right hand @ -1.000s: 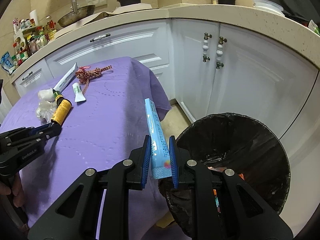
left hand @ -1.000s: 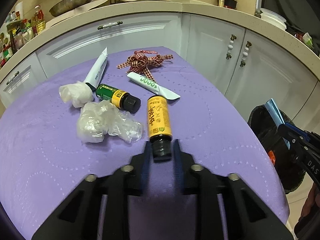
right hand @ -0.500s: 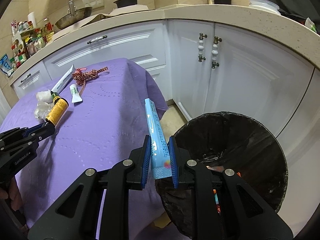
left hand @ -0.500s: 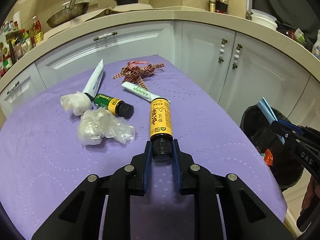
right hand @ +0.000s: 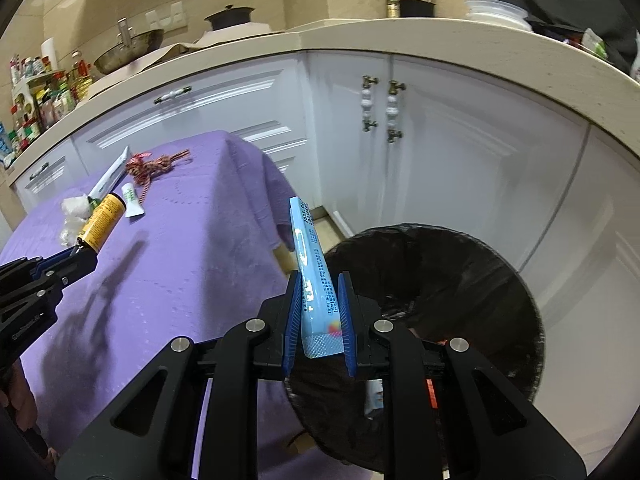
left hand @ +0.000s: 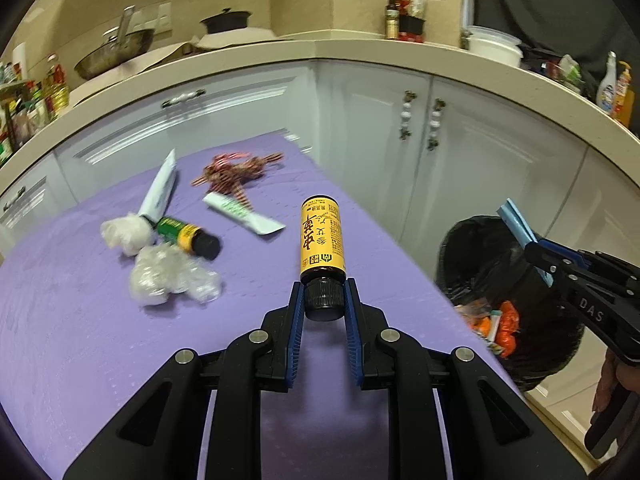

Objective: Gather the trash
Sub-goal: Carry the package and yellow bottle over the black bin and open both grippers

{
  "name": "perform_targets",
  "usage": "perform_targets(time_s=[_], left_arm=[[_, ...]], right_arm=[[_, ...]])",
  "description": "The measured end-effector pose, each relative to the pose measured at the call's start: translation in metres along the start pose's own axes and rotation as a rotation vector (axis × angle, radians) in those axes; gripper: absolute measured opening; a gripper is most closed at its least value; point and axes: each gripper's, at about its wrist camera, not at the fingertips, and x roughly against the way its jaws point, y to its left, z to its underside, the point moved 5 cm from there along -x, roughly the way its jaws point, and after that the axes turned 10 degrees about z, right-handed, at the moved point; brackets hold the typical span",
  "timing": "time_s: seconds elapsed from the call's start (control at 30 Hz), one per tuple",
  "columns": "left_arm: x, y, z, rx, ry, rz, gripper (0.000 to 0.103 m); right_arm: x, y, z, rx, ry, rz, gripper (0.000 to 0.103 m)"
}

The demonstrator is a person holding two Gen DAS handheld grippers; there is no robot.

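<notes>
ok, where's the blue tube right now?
The blue tube is clamped between the right gripper fingers, held above the near rim of the black trash bin, just right of the purple table.

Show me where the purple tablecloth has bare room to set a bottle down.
The purple tablecloth is bare across its near half, in front of the crumpled clear plastic, and along the right edge toward the black trash bin. The far left is crowded: white tube, green-labelled bottle, checked ribbon, small white tube.
</notes>
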Motion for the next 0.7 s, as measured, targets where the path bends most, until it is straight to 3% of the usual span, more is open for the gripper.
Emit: perform_targets(time_s=[0.43, 0.7], left_arm=[[-0.025, -0.091, -0.017, -0.134, 0.017, 0.175, 0.020], [-0.049, -0.142, -0.018, -0.201, 0.021, 0.234, 0.021]], right_arm=[[0.006, -0.068, 0.009, -0.090, -0.004, 0.123, 0.018], [-0.003, -0.099, 0.019, -0.138, 0.010, 0.181, 0.019]])
